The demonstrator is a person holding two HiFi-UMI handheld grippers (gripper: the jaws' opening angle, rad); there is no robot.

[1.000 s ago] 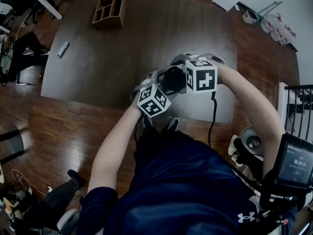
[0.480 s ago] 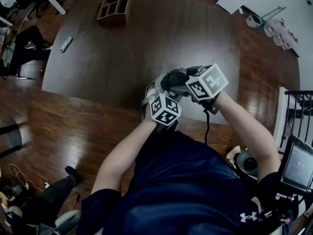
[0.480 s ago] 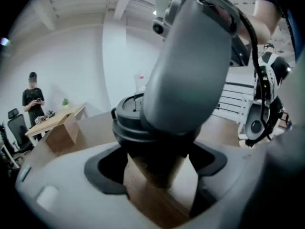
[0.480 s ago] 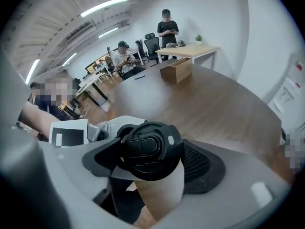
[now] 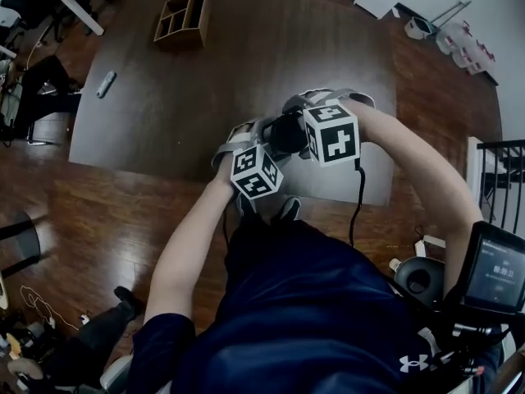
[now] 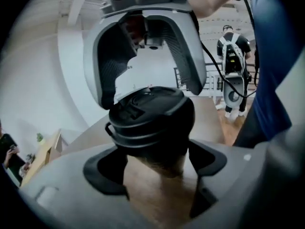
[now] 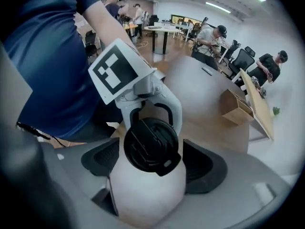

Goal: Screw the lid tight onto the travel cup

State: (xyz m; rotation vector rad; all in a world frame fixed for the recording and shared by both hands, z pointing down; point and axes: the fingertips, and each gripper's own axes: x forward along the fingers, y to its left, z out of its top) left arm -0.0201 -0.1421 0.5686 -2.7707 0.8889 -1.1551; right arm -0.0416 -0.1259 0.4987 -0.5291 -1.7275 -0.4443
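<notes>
The travel cup hangs in the air over the table's near edge, its black lid (image 5: 287, 134) uppermost. My left gripper (image 5: 261, 142) comes in from the left. In the left gripper view its jaws (image 6: 155, 163) are shut on the cup's pale body (image 6: 157, 187) below the lid (image 6: 147, 113). My right gripper (image 5: 297, 120) faces it from the other side. In the right gripper view the lid (image 7: 151, 146) shows its flip top, and the white body (image 7: 147, 197) lies between the jaws (image 7: 152, 165). Those jaws are opening and stand wide, close along the cup's sides.
The dark table (image 5: 246, 56) carries a wooden compartment box (image 5: 183, 16) and a small grey stick-shaped object (image 5: 106, 83) at its far left. A device with a lit screen (image 5: 495, 273) stands at my right. Seated people (image 7: 209, 35) work at desks beyond.
Half a second ago the right gripper's cube was turned clockwise and both grippers sat nearer my body. Now the cube is turned back and both are further over the table, as a second ago.
</notes>
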